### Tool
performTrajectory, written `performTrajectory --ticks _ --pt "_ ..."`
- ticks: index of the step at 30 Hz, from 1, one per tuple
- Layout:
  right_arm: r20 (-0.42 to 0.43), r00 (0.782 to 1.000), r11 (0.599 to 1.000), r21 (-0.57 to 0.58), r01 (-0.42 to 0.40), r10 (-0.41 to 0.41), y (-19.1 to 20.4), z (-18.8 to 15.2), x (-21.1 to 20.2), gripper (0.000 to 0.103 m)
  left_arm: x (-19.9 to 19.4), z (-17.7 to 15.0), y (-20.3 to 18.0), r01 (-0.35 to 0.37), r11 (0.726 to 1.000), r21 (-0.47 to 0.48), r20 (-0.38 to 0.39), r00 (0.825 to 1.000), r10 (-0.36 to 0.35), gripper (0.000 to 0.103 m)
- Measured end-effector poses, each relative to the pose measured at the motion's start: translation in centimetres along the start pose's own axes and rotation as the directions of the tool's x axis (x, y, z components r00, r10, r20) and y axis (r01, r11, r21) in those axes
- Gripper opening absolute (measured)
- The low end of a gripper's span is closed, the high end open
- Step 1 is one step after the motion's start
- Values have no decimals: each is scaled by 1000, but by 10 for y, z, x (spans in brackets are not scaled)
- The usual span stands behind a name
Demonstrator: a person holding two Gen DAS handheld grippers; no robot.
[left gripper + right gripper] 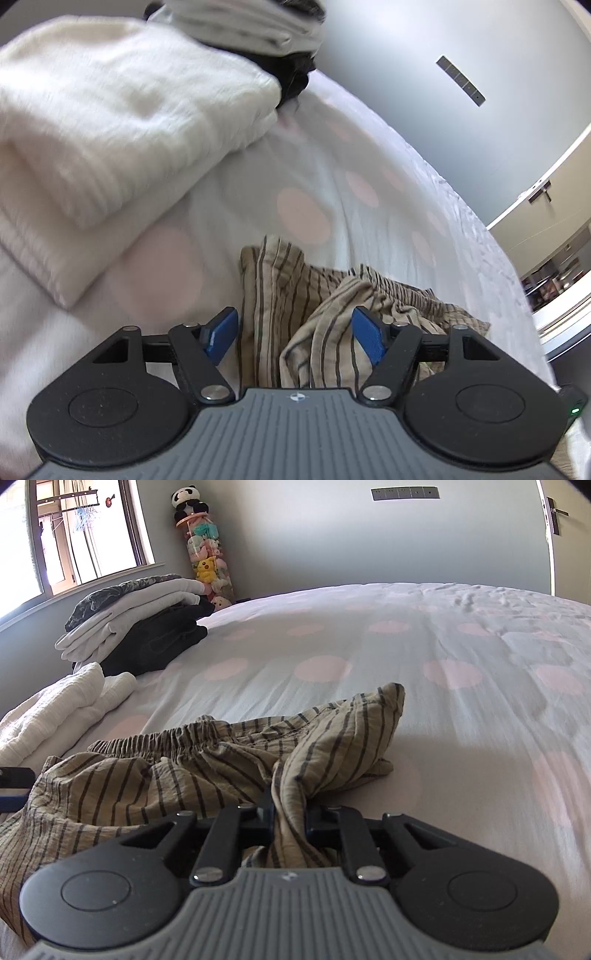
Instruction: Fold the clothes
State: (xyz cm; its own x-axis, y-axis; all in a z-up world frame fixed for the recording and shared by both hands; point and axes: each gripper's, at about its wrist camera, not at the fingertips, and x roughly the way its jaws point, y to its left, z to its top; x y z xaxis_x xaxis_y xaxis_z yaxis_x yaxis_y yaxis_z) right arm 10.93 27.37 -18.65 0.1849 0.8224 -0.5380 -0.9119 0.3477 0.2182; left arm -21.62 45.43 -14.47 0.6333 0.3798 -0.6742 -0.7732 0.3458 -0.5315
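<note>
Striped shorts (207, 775) lie crumpled on the bed (406, 646), right in front of both my tongs. My right tongs (290, 818) are squeezed tight on a bunch of the cloth. My left tongs (295, 332) are spread wide, with the shorts between the blue pads (369, 334). Near them sits a folded white towel (110, 122), and behind it a pile of folded clothes (147, 620).
</note>
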Motion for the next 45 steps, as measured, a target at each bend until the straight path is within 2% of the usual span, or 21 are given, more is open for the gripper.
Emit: performTrajectory --ticks 3,8,11,15,16,19,21,24,27,31,39,45 --pt "-1 1000 1000 6 -2 2 0 0 0 17 6 0 4 -45 999 -11 -46 998 44 87" --pt "-4 1000 1000 16 -5 5 -1 1 0 17 16 -7 -19 -27 990 135 -59 998 35 89" --pt "-5 1000 1000 24 -7 7 -2 1 0 18 26 -11 -30 -62 975 215 -51 996 74 89" --pt "-6 1000 999 34 -11 11 -3 1 0 18 31 -11 -31 -69 973 220 -12 997 73 85" --pt "-6 1000 999 35 -11 11 -3 1 0 18 31 -12 -30 -75 971 228 -1 997 77 82" --pt "-6 1000 999 37 -11 11 -3 1 0 18 30 -17 -32 -92 960 263 31 996 86 60" --pt "-5 1000 999 39 -11 11 -3 0 0 18 29 -20 -36 -94 949 300 42 995 86 37" --pt "-1 1000 999 42 -11 11 -3 0 -1 18 29 -26 -43 -99 930 353 58 995 84 22" --pt "6 1000 999 36 -10 10 -2 0 -2 16 28 -29 -48 -106 918 382 72 994 85 12" --pt "26 1000 1000 16 -2 1 4 1 -6 11 23 -30 -50 -116 918 379 89 992 88 9" --pt "81 997 1000 -3 4 -4 20 17 -27 10 -5 -29 -59 -116 931 347 155 986 65 7" --pt "115 993 996 -86 -21 31 53 48 -36 10 -37 -17 -59 -125 954 272 246 968 57 7"
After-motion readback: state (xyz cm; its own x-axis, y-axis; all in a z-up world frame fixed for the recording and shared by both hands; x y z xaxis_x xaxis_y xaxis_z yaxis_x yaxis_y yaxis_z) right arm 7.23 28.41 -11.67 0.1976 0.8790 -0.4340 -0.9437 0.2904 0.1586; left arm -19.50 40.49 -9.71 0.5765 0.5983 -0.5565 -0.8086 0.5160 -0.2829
